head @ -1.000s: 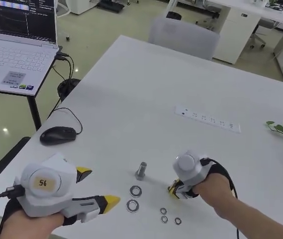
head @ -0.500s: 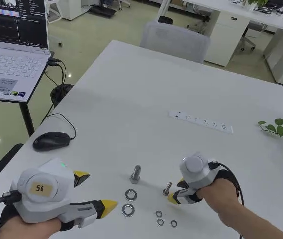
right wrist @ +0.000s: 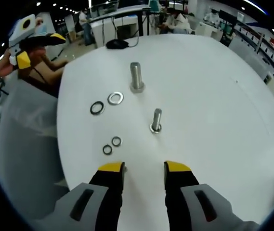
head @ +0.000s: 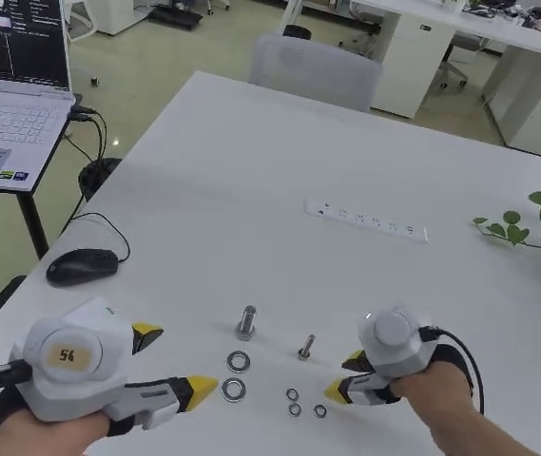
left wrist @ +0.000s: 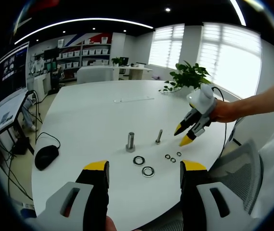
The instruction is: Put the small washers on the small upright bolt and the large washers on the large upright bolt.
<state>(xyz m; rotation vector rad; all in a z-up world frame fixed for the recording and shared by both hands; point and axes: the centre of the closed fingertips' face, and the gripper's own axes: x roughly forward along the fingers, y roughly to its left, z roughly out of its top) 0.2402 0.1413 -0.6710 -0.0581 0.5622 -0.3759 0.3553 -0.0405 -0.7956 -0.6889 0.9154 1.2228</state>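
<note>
large bolt (head: 245,323): shiny metal | washers (head: 238,361): metal (duller) | table (head: 251,190): matt white

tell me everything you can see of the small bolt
The small bolt is plain silvery metal, likely steel. It stands upright on its wider head on the white table, shank up and looking bare. Only the table touches it. It stands apart from the large bolt, and the open right gripper points at it from just short of it, not touching.

Laptop (head: 11,104), black mouse (head: 82,267), power strip (head: 366,220), plant (head: 515,220), grey chair (head: 313,68), white table (head: 241,171)
</note>
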